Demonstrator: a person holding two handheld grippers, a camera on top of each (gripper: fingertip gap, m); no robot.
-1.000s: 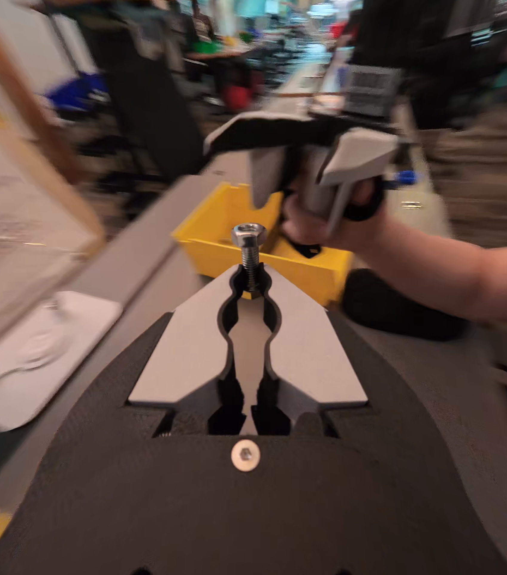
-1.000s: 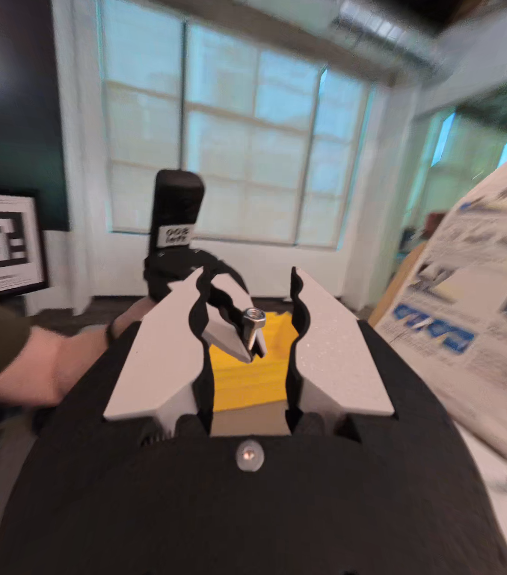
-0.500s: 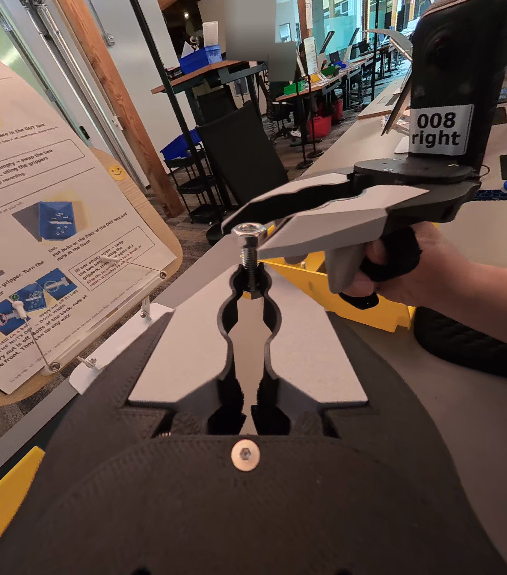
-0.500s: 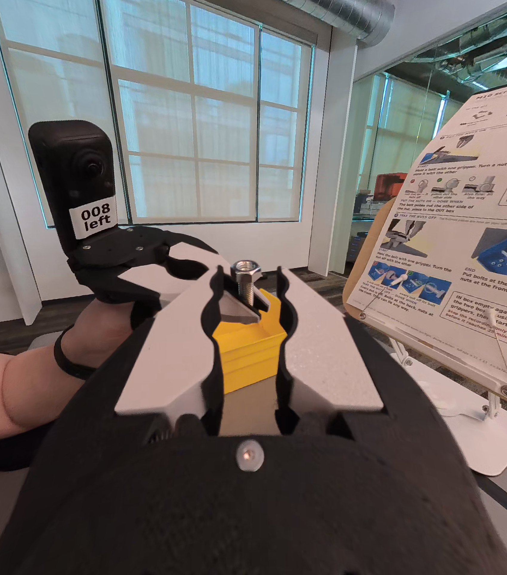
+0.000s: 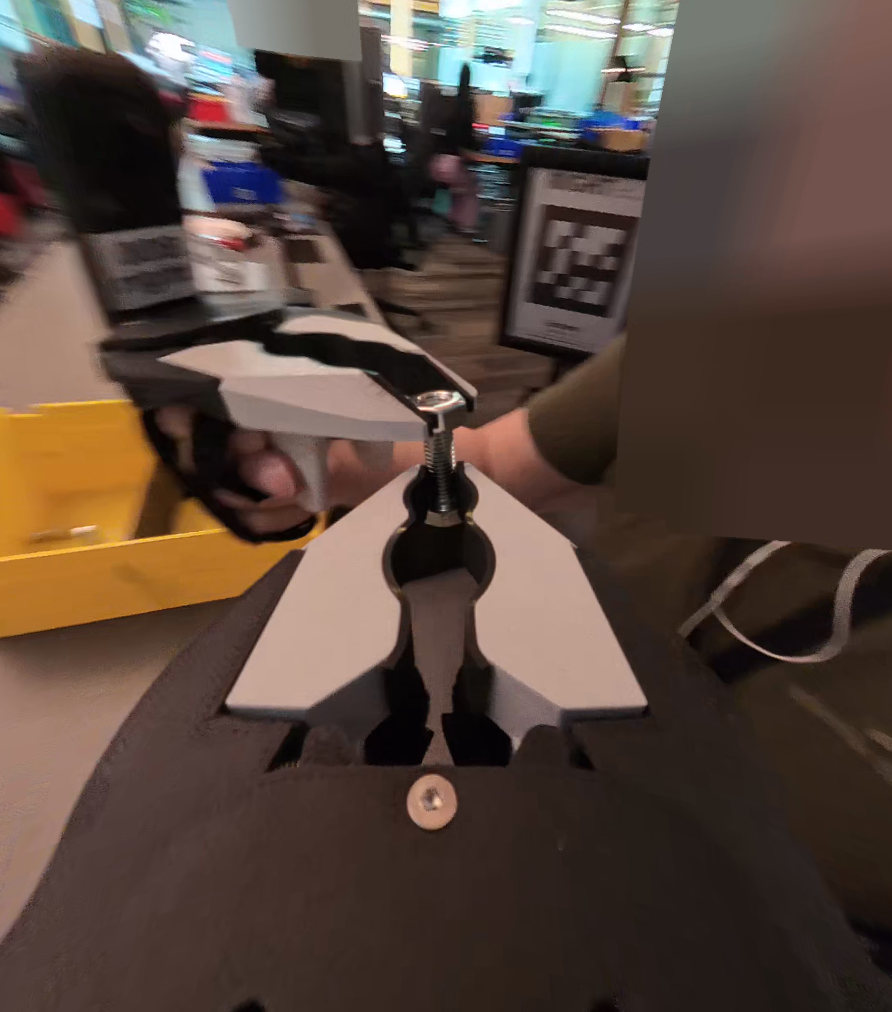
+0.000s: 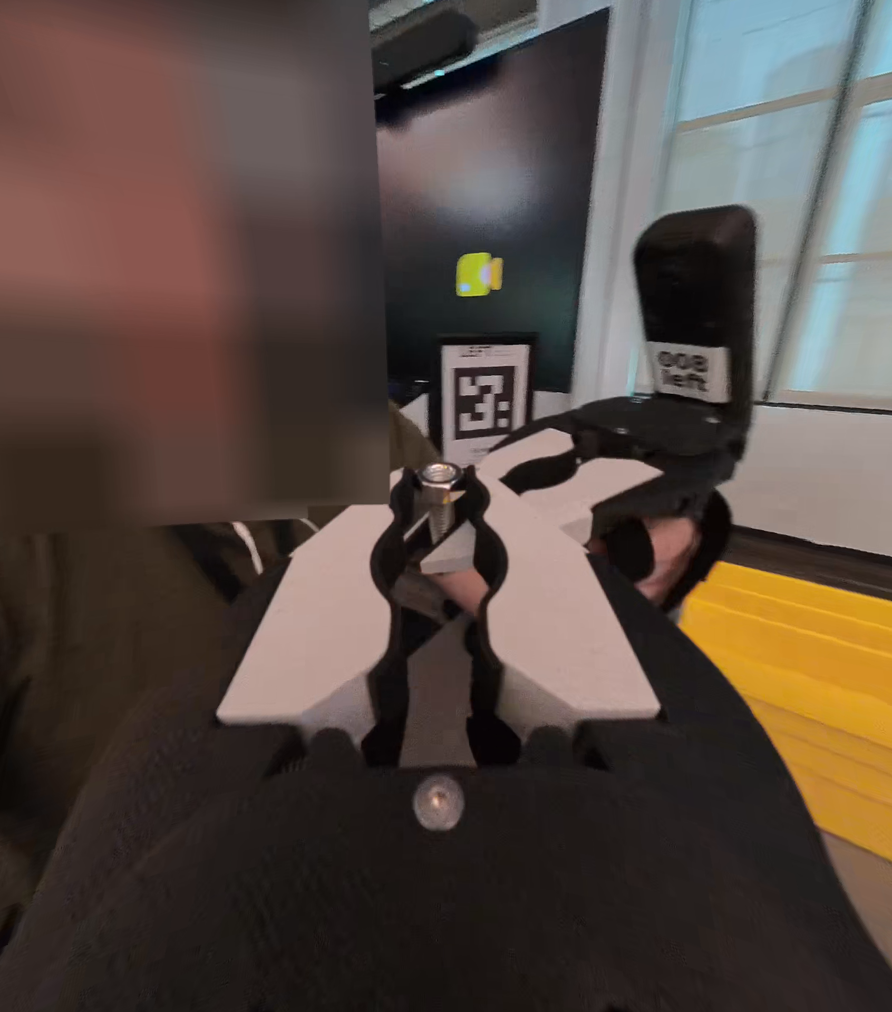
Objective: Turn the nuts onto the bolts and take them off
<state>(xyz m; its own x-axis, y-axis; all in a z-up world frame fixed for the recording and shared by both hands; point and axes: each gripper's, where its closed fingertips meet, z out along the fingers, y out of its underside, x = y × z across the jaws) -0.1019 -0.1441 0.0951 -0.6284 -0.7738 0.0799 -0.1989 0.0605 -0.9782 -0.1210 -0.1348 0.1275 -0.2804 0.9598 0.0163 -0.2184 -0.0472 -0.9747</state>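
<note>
Both sets of jaws are closing on the same fastener. Those of the left gripper (image 5: 439,495) are pinching the lower end of an upright bolt (image 5: 438,465), with only a narrow gap left between the grey fingers (image 5: 334,602) behind the grip. Those of the right gripper (image 6: 437,493) are clamping the hex nut (image 6: 437,475) sitting at the top of the bolt's threaded shank, the grey fingers (image 6: 559,619) drawn in close around it. In the left wrist view the right gripper is reaching in from the left, its tips gripping the nut directly above the left gripper's tips, and a hand (image 5: 263,482) is squeezing its handle. A yellow bin (image 5: 60,558) is sitting on the tabletop (image 5: 22,766) to the left, well below the bolt, with a small metal part (image 5: 63,532) lying blurred inside it. A framed black-and-white marker card (image 5: 578,263) is standing farther back.
</note>
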